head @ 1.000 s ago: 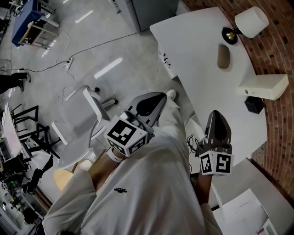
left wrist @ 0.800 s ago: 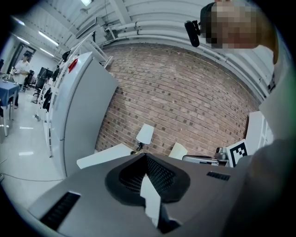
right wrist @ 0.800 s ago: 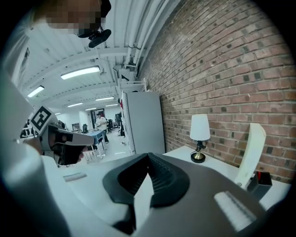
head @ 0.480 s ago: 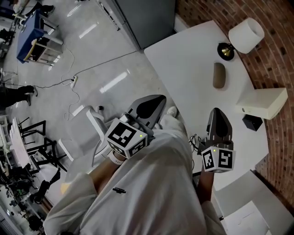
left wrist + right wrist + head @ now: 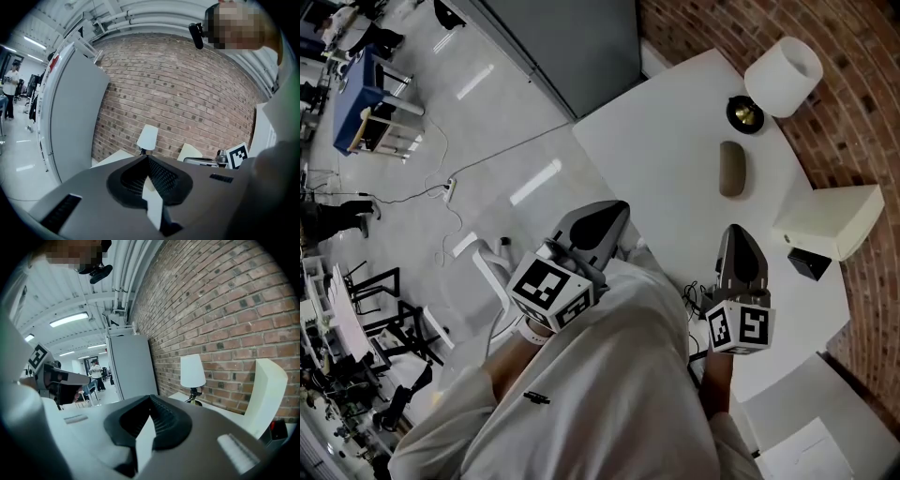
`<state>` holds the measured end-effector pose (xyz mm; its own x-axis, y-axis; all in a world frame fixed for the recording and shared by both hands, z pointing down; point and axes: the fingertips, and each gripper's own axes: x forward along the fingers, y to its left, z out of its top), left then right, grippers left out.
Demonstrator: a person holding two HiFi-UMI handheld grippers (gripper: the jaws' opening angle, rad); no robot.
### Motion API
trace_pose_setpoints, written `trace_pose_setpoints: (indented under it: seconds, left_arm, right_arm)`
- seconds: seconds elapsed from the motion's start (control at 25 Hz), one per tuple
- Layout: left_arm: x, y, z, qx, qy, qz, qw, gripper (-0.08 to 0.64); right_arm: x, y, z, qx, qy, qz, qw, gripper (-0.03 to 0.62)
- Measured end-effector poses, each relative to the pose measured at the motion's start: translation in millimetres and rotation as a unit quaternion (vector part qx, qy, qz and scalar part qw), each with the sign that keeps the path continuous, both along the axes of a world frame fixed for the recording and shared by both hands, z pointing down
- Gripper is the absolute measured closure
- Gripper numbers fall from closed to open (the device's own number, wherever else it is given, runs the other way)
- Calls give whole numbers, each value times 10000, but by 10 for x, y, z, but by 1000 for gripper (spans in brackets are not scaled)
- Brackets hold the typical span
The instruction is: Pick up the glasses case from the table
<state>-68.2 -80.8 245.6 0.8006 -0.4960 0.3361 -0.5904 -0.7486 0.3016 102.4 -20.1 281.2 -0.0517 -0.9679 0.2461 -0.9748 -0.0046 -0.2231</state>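
Note:
The glasses case (image 5: 731, 169), a brown oval, lies on the white table (image 5: 666, 150) just this side of the lamp. My left gripper (image 5: 614, 208) is shut and holds nothing; it hovers off the table's near-left edge, over the floor. My right gripper (image 5: 735, 233) is also shut and empty, over the table a short way nearer me than the case. In the left gripper view the jaw tips of the left gripper (image 5: 147, 158) meet. The right gripper (image 5: 151, 397) shows the same in its own view. The case appears in neither gripper view.
A white-shaded lamp (image 5: 783, 64) with a brass base (image 5: 743, 112) stands beyond the case. A white box (image 5: 830, 220) and a small black object (image 5: 808, 264) sit to the right by the brick wall (image 5: 862, 122). A grey cabinet (image 5: 572, 37) stands at the table's far end, with a white chair (image 5: 492, 258) and a floor cable (image 5: 441, 187) to the left.
Both grippers and the head camera have moved toward the table. The case and lamp now sit lower and closer in the head view. Both grippers stayed shut.

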Motion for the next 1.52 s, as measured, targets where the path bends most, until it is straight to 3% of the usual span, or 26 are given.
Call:
trace_pose_setpoints:
  seconds: [0.52, 1.08, 1.4, 1.52]
  left_arm:
    - [406, -161, 251, -186, -321, 436, 9984, 554]
    - [781, -456, 859, -506, -706, 823, 9928, 554]
    - [982, -593, 1228, -548, -958, 1068, 9881, 554]
    - [1042, -609, 1321, -630, -1016, 1127, 9864, 554]
  right_arm:
    - [260, -122, 338, -303, 200, 131, 9993, 581]
    - [579, -488, 938, -692, 405, 321, 9963, 578]
    - [759, -665, 1387, -944, 227, 454, 9942, 480]
    - [820, -726, 1501, -1012, 121, 514, 9935, 472]
